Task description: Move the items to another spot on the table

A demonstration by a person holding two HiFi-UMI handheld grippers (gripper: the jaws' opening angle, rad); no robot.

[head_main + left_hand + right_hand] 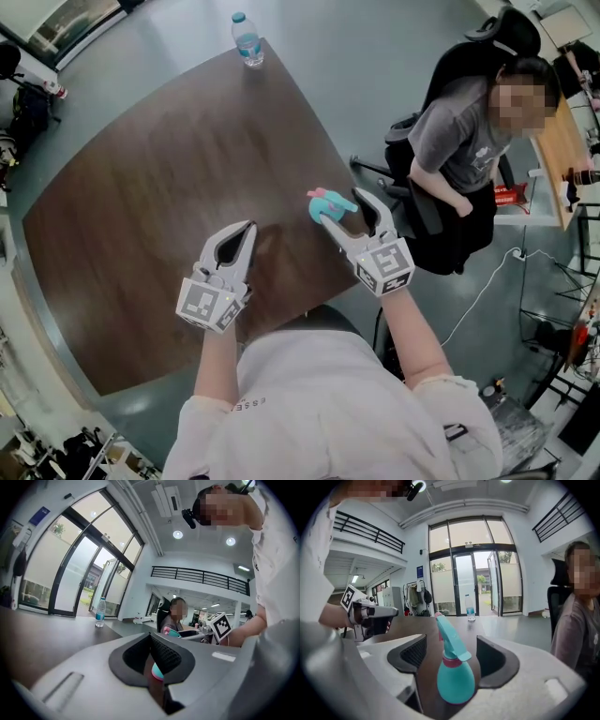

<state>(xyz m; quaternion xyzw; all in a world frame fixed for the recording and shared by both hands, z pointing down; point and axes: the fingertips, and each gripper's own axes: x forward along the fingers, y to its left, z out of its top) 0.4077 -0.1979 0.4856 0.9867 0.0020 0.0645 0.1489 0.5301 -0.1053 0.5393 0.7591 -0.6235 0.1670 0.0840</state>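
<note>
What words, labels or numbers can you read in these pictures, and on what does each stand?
No text is readable.
water bottle label: too small.
blue wall sign: blurred.
shirt collar print: too small.
marker cube: black-white pattern, no letters.

Dark brown wood table (159, 187), squarish with rounded corners. Two things sitting on it: a clear water bottle (247, 39) with a blue cap and label, right at the far corner, and a teal spray bottle (330, 204) with a pink collar, standing upright near the right corner.
</note>
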